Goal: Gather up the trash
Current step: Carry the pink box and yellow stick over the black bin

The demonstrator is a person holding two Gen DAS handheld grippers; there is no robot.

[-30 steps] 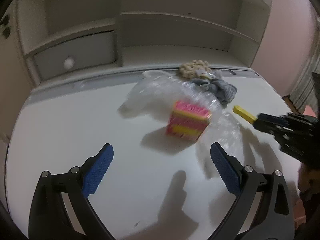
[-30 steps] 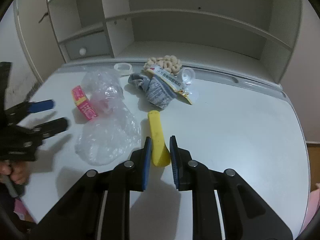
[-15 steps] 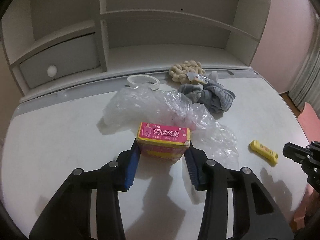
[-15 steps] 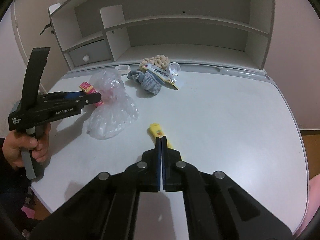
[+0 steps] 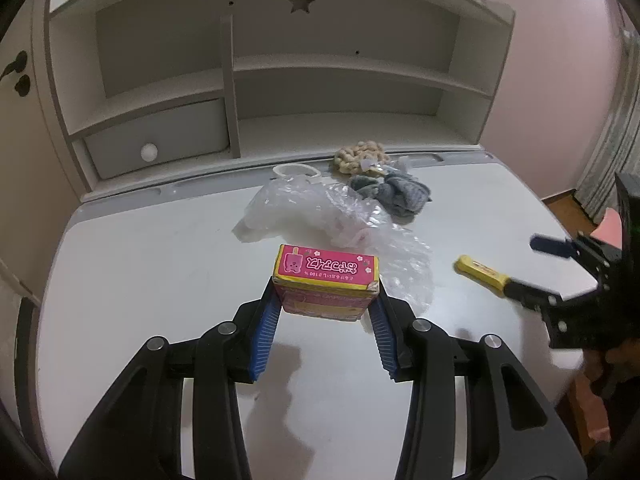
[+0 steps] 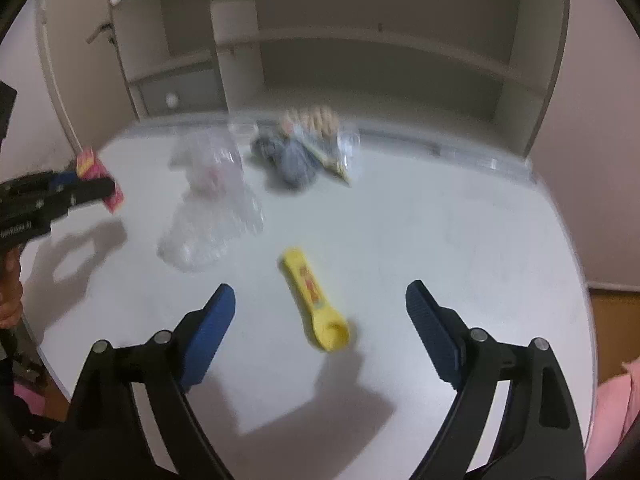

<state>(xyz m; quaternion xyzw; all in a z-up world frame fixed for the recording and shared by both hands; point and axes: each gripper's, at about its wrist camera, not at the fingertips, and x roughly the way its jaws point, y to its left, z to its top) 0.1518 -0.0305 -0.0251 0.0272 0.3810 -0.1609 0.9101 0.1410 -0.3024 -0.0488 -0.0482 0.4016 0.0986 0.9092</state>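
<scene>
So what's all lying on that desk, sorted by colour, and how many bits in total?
Pink: 1, the pink box, clamped in the left gripper
Yellow: 1, the yellow wrapper
Clear: 1, the crumpled plastic bag
Grey: 1, the grey cloth
Beige: 1, the snack pile
White: 1, the tape ring
Total: 6

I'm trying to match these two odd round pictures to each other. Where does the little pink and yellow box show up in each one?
Left wrist view: the pink and yellow box sits at the centre, clamped between the blue pads of the left gripper.
Right wrist view: the same box is at the far left edge, blurred, at the tip of that black gripper.
Shared landmark: the crumpled clear plastic bag beside the box.
</scene>
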